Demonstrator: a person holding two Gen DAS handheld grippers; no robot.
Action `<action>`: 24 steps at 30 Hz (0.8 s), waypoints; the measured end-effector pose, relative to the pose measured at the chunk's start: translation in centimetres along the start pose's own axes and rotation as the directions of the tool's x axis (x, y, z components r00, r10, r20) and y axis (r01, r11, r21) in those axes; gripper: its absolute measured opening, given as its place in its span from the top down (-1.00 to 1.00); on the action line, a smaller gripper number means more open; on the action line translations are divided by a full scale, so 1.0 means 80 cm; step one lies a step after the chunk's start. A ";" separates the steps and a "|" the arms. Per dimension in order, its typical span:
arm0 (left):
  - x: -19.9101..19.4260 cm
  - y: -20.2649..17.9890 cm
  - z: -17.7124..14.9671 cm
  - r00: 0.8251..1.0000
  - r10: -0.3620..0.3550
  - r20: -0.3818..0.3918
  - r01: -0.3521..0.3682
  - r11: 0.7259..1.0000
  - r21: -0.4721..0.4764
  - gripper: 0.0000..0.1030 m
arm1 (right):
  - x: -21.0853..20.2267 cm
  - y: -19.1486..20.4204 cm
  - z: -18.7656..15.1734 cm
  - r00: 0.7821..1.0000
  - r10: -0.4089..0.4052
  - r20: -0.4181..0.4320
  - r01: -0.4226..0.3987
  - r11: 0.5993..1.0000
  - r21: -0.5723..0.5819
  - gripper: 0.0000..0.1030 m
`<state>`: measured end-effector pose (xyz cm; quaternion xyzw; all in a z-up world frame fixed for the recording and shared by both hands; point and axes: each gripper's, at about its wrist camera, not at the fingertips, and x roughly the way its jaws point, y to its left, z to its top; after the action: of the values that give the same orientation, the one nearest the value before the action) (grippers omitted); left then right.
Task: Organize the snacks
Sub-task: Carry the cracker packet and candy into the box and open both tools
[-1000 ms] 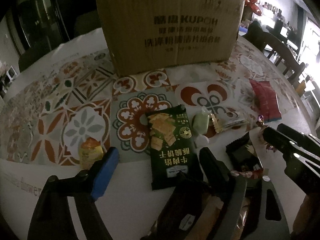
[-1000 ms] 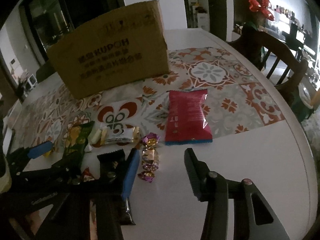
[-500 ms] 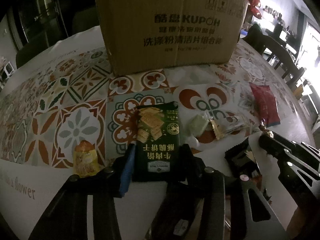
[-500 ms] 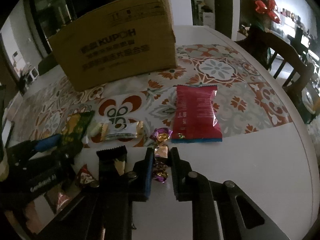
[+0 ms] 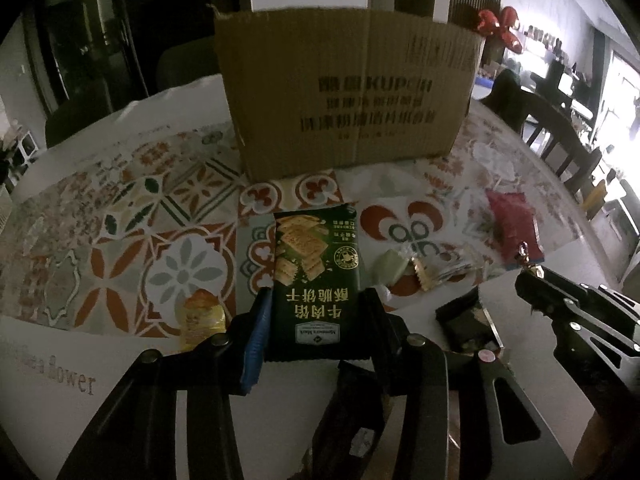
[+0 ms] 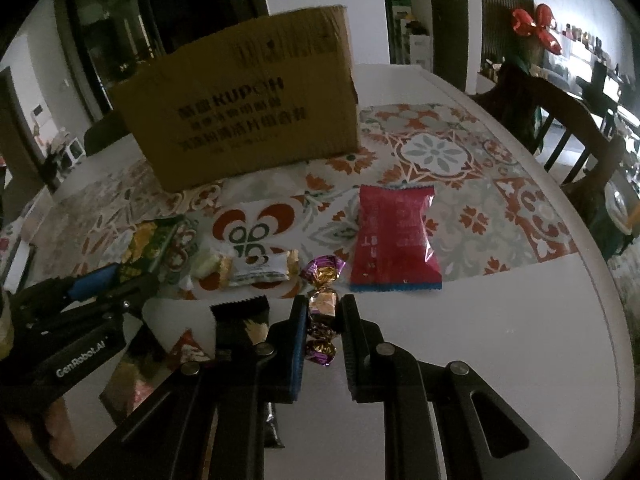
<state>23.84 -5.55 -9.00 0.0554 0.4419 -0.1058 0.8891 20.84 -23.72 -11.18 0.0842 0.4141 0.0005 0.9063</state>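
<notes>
On the patterned tablecloth before the cardboard box [image 5: 348, 92], left gripper [image 5: 316, 322] grasps the green cracker packet [image 5: 316, 280] and right gripper [image 6: 323, 320] pinches purple candies [image 6: 322, 304]; lifting both boxward seems next.

Black, angular tongs: the left tongs [image 5: 316, 316] carry a blue pad on one finger [image 5: 256, 344] and silver round screws along the arms; white lettering "GenRobot.AI" marks their body. The right tongs [image 6: 322, 332] match, with ribbed inner faces.
</notes>
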 end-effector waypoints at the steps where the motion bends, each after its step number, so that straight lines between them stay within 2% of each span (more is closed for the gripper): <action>1: -0.005 0.000 0.002 1.000 -0.002 0.010 0.002 1.000 -0.001 0.15 | -0.004 0.001 0.001 1.000 0.002 0.008 -0.002 1.000 -0.001 0.66; 13: -0.067 0.003 0.024 0.989 -0.001 0.146 0.000 1.000 0.006 0.15 | -0.053 0.013 0.023 0.993 0.014 0.114 -0.009 0.999 -0.043 0.66; 24: -0.109 0.003 0.057 0.963 0.007 0.269 -0.011 1.000 0.015 0.15 | -0.090 0.020 0.062 0.973 0.025 0.231 -0.007 0.997 -0.081 0.66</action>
<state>22.29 -4.98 0.73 0.0499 0.3162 -0.1121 0.9407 19.92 -23.38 -2.34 0.0509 0.3045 0.0145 0.9510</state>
